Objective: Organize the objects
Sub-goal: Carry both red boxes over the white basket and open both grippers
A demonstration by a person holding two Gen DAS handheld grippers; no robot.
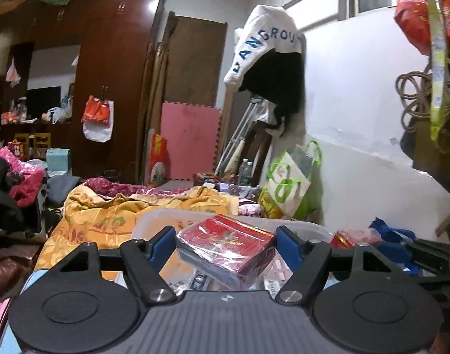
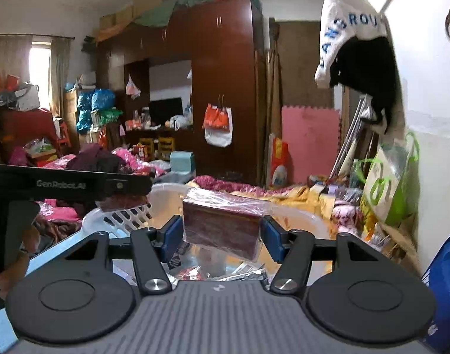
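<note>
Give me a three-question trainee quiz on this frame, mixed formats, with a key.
1. True or false: the left tongs hold a red box wrapped in clear plastic.
2. What do the right tongs grip? A) a water bottle B) a dark red box in clear wrap C) nothing
3. Fill in: the pink foam mat leans upright beside the dark brown ____.

Key: 1 true; 2 B; 3 wardrobe.

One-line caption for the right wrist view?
Right claw grips a plastic-wrapped red box above a white basket in a cluttered bedroom.
</note>
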